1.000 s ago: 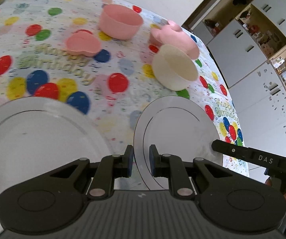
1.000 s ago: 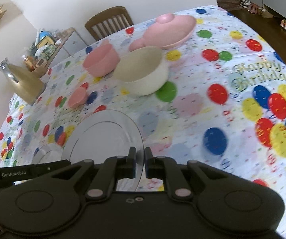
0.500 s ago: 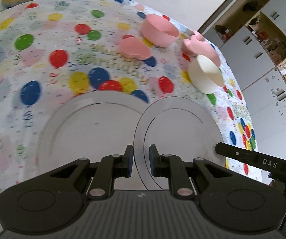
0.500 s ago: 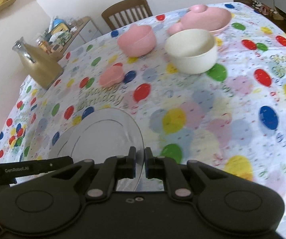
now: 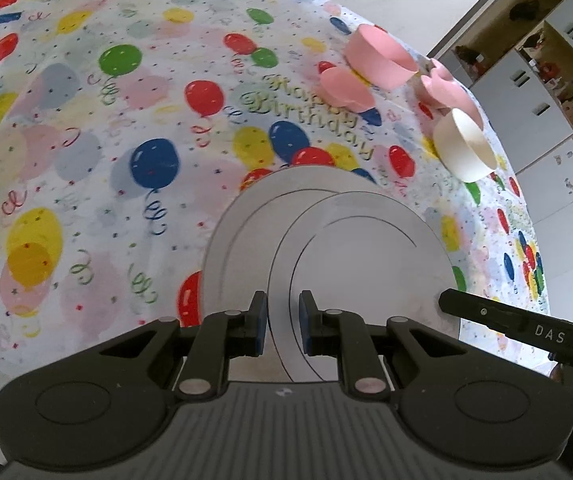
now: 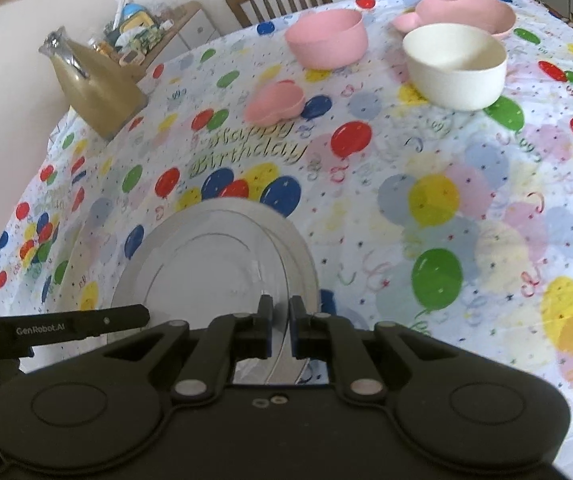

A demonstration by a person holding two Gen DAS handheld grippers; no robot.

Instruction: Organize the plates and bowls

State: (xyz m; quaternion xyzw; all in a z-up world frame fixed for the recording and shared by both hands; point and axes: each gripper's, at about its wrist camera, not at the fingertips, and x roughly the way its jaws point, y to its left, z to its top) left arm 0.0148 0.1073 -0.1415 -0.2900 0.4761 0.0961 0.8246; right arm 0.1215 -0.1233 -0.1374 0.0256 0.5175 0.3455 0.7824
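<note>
Both grippers hold one small grey plate (image 5: 366,260) (image 6: 206,272) above the balloon tablecloth. My left gripper (image 5: 282,320) is shut on its left rim, and my right gripper (image 6: 281,320) is shut on its right rim. The held plate overlaps a larger grey plate (image 5: 242,236) (image 6: 308,268) that lies flat on the table; whether they touch I cannot tell. Farther back stand a pink bowl (image 5: 378,60) (image 6: 326,38), a cream bowl (image 5: 464,148) (image 6: 454,66), a small pink dish (image 5: 346,88) (image 6: 274,102) and a pink eared plate (image 5: 446,88) (image 6: 466,10).
A tan jug (image 6: 94,84) stands at the table's far left corner, with a wooden chair (image 6: 278,0) behind the far edge. White cabinets (image 5: 526,112) line the room beyond the bowls. The near table edge (image 6: 566,432) runs close under my right gripper.
Both grippers have carried the small plate sideways across the table, away from the bowls. It hung beside the larger plate before and now overlaps it. Both grips are unchanged.
</note>
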